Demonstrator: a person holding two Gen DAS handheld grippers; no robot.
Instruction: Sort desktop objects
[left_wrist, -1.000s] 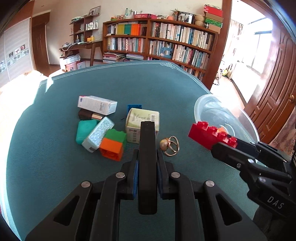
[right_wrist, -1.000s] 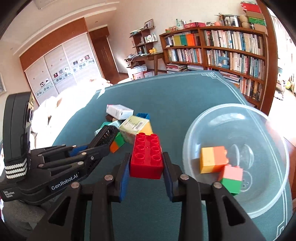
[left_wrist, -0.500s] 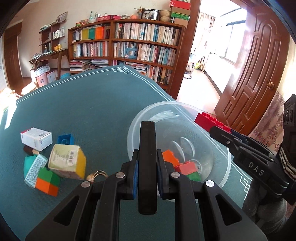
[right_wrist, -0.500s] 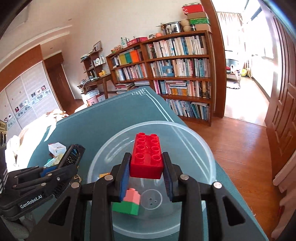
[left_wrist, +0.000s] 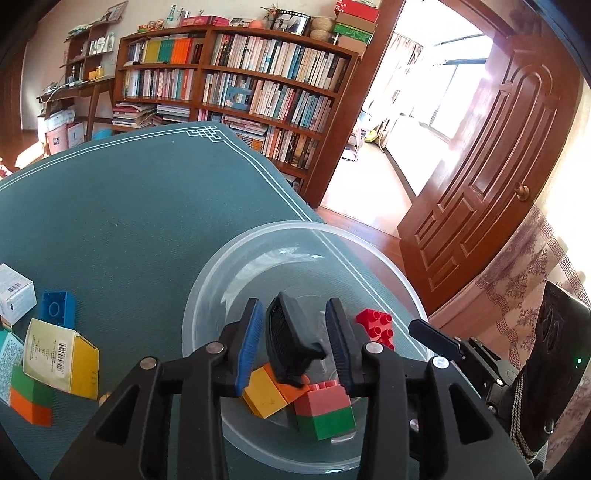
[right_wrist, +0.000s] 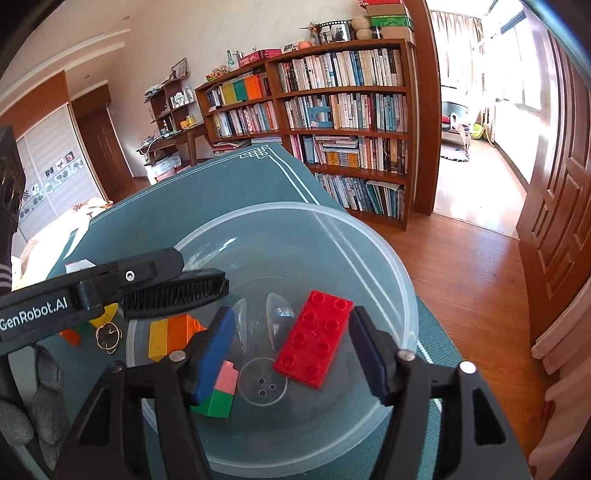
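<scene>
The red brick (right_wrist: 314, 338) lies between the right claw (right_wrist: 293, 354)'s blue pads, free of both, tilted over the floor of the clear bowl (right_wrist: 373, 243). That claw's jaws have just been opening and now stand well apart, holding nothing. Whether the brick already rests on the bowl's bottom cannot be told.

The left claw (left_wrist: 295, 345) reaches over the bowl's rim from the other side. Its jaws have also just been opening; they stand partly apart, with a black ribbed clip-like piece (left_wrist: 290, 343) tilted in the gap (it seems clear of both pads, though contact at its lower end is hard to judge). In the right wrist view this piece juts out beyond the left claw's tip above the bowl.

Inside the bowl lie a yellow-and-orange brick (left_wrist: 269, 391) and a pink-and-green brick (left_wrist: 325, 410), just beside each other. On the green bench (left_wrist: 129, 206), beside the bowl, sit a yellow box (left_wrist: 59, 356), a blue brick (left_wrist: 57, 308), a green-and-orange brick (left_wrist: 31, 400) and a gold ring (right_wrist: 108, 336).
</scene>
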